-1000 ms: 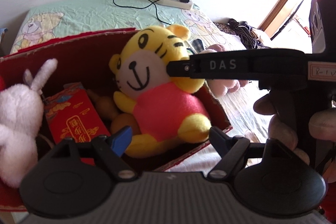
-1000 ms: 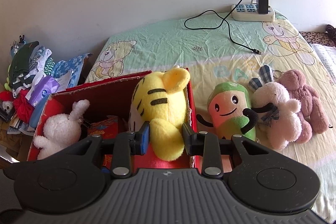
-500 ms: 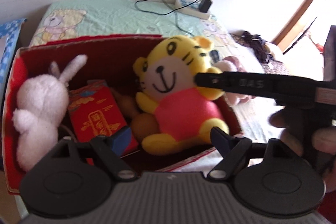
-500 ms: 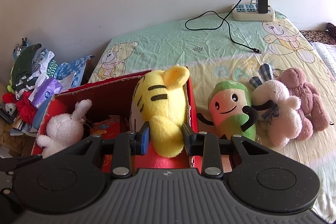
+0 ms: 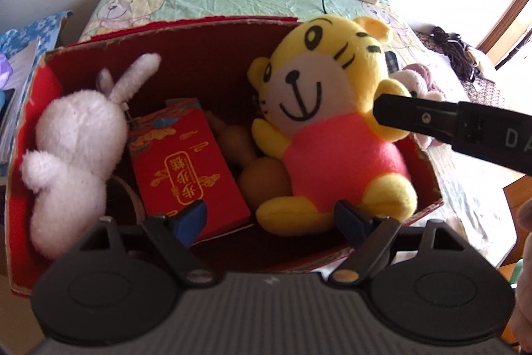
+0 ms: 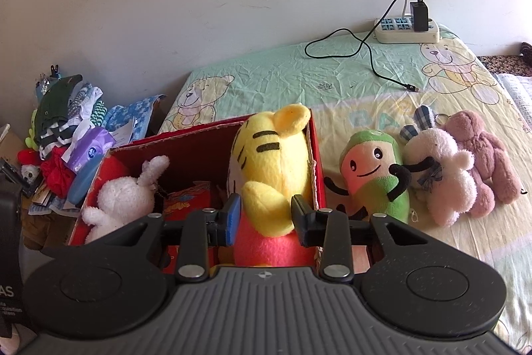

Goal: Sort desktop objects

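Note:
A yellow tiger plush [image 5: 329, 135] in a pink shirt sits in the right end of a red cardboard box [image 5: 429, 198]. My right gripper [image 6: 264, 217] is shut on the tiger plush's arm [image 6: 269, 208]; its finger shows in the left wrist view [image 5: 415, 118] at the tiger's shoulder. My left gripper [image 5: 271, 220] is open and empty above the box's near rim. A white rabbit plush [image 5: 76, 148], a red packet [image 5: 186, 165] and a brown gourd [image 5: 262, 180] lie in the box.
On the bed sheet right of the box lie a green-and-peach plush [image 6: 374, 175], a white plush [image 6: 439, 175] and a pink plush [image 6: 482, 155]. A power strip [image 6: 407, 30] with a cable lies at the back. Clutter [image 6: 66, 135] is piled left of the box.
The left gripper has pulled back and to the left, so the whole box now shows. The right gripper stays shut on the tiger, which sits slightly lower in the box.

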The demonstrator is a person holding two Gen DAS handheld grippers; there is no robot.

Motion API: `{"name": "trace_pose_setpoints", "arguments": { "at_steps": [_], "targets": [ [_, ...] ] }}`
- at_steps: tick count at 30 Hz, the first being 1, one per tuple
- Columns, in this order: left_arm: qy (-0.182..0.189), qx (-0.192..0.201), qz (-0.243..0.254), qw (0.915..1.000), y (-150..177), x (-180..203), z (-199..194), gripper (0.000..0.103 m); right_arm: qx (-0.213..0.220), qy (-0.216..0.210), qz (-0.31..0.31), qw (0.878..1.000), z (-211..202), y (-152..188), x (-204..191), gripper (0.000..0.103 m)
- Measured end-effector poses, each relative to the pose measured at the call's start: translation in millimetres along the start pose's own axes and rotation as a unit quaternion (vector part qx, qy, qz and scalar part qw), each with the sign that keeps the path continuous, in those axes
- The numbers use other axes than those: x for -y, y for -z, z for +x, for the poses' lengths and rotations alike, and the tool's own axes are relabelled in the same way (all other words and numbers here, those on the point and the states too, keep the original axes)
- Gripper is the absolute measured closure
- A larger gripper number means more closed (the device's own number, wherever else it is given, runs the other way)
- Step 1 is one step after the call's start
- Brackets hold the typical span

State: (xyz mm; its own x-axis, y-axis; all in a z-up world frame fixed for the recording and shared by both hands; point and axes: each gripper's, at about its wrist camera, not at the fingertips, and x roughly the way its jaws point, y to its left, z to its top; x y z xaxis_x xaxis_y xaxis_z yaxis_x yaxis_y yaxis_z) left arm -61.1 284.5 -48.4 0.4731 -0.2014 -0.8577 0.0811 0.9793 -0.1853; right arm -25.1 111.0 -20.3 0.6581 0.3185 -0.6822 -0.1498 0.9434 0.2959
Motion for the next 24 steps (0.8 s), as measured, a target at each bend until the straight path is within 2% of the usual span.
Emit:
{"name": "trace_pose_setpoints", "arguments": {
  "at_steps": [12,19,24],
  "targets": [
    [-0.058,0.006,0.016,0.9982,-6.7,10.1,-2.4,0.012,-0.019,0.005,0.008,1.0,6.2,7.3,4.6,0.066],
    [-0.103,0.001,0.022,0.9944,-14.2,17.8,0.9,0.01,-0.022,-0.006,0.011,1.0,5.6,7.9,9.7,0.066],
    [-0.119,-0.004,0.015,0.9928,-16.9,22.4,5.4,0.01,-0.027,-0.016,0.011,0.999,5.9,7.9,15.6,0.067]
  ]
}}
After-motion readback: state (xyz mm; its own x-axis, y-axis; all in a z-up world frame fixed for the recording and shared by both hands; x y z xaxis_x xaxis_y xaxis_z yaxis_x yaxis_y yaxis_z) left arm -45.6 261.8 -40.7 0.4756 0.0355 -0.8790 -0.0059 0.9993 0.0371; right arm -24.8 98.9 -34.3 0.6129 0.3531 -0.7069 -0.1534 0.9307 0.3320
